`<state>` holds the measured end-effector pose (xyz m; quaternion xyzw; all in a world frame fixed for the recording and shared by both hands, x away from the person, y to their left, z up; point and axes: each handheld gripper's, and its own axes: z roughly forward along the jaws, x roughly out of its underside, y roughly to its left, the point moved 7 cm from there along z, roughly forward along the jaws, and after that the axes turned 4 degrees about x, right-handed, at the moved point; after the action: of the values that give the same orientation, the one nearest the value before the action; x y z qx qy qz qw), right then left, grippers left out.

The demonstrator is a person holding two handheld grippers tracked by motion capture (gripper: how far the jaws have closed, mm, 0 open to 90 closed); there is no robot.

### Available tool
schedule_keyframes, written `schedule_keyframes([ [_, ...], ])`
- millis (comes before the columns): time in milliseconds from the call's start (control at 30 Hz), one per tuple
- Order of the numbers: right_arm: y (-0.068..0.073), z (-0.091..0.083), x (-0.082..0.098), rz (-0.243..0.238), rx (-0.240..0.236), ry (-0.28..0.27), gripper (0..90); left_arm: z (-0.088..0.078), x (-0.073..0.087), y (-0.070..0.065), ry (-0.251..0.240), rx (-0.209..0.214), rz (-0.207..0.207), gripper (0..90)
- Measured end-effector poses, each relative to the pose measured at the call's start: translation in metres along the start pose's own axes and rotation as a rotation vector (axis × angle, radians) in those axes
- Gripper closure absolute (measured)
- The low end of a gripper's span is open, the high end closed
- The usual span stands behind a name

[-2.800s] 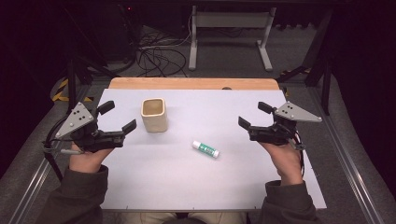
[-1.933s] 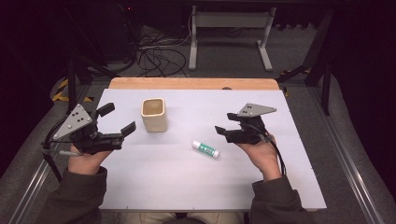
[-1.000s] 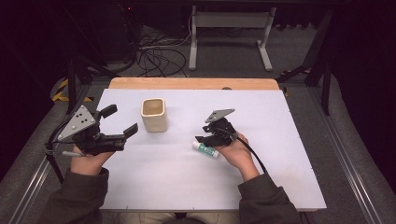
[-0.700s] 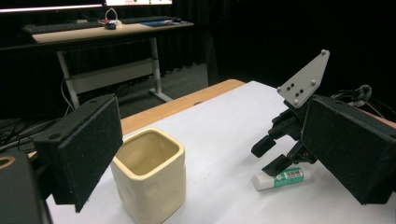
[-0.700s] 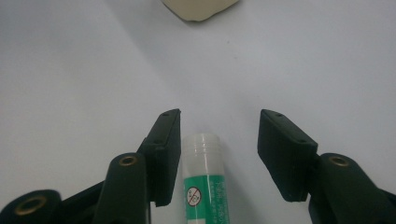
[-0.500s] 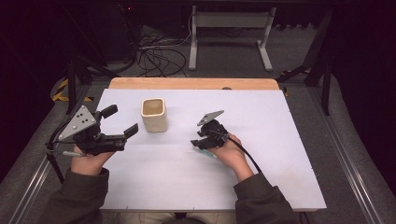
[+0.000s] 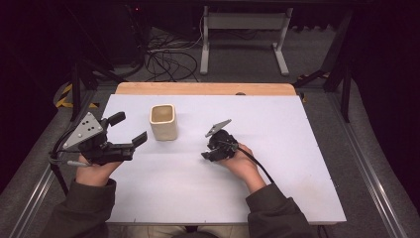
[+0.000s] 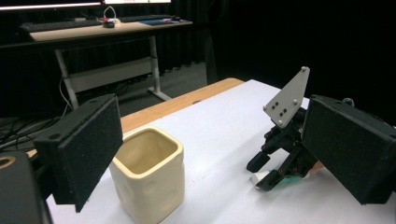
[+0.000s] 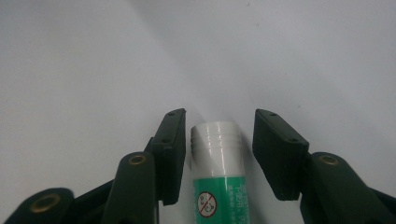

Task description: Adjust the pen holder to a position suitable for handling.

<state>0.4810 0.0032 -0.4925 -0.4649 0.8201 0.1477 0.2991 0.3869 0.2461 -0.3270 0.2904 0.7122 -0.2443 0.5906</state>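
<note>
Glue stick (image 9: 219, 172) lay between your right hand-held gripper's (image 9: 218, 140) closing jaws, not yet pinched; squeezing off-center risked rolling it away across the counter (image 9: 93, 60).

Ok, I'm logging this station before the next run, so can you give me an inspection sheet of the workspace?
Surface: white tabletop with a wooden far edge, clean.
Job's things: white-and-green glue stick lying flat; cream square ceramic cup upright.
Clutter: nothing seen.
Grippers: right hand-held gripper straddles the stick, jaws just closing, small gaps left; left hand-held gripper open, empty.
Cables: black cable trails over the right wrist.
Surroundings: dark floor, cable tangle, grey desk frame.
</note>
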Motion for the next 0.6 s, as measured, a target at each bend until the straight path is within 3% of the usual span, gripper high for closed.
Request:
schedule_keyframes([
  [267,0.0014,0.0025,0.0010,-0.015,0.000,0.011,64.2,0.0014,0.0009,-0.0009,0.003,0.002,-0.001,6.2],
  [600,0.0009,-0.0021,-0.0018,-0.014,0.014,-0.011,65.3,0.0036,0.0024,-0.0020,0.012,0.006,0.003,6.3],
])
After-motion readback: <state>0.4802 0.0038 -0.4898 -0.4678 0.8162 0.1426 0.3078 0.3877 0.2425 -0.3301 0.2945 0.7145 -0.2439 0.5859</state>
